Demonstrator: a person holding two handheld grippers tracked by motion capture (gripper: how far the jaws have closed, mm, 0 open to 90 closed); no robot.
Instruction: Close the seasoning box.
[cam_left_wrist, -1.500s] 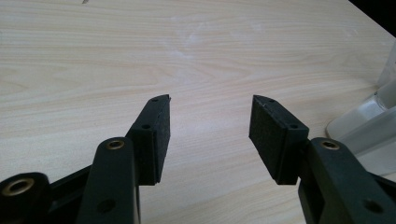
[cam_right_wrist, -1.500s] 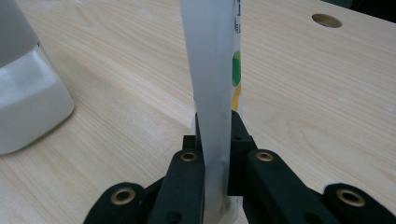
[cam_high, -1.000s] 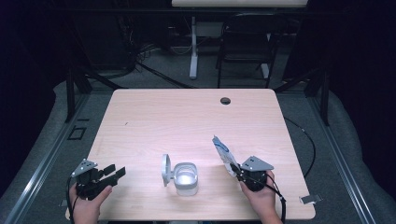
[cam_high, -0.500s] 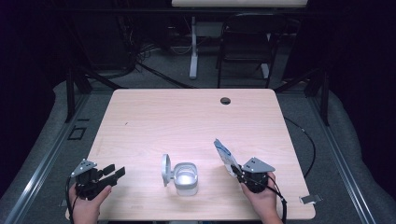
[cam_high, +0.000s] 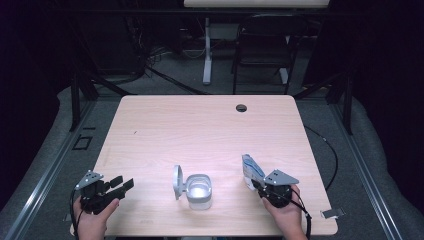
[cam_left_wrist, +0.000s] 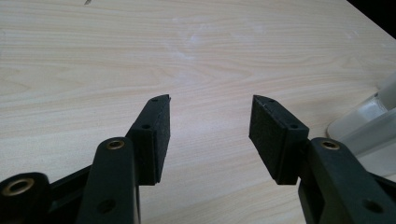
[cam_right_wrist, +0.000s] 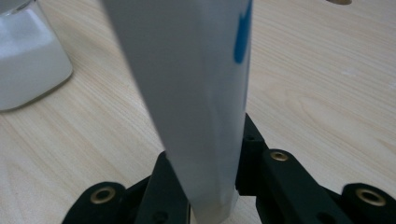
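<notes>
At the lower right of the high view, we are easing our right tongs (cam_high: 256, 181) open around the white packet (cam_high: 251, 167), left tongs (cam_high: 125, 183) gaping empty.

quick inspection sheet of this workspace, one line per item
surface: light wood table, bare across the middle, round hole near the far edge
job's things: white packet with blue print between the right gripper's jaws; clear container with its lid swung open, near the front edge
clutter: nothing seen
grippers: left gripper open, holding nothing; right gripper around the packet, jaws just been opening
cables: one trails from the right gripper, another runs over the floor at right
surroundings: dark room, chair and stand behind the table
</notes>
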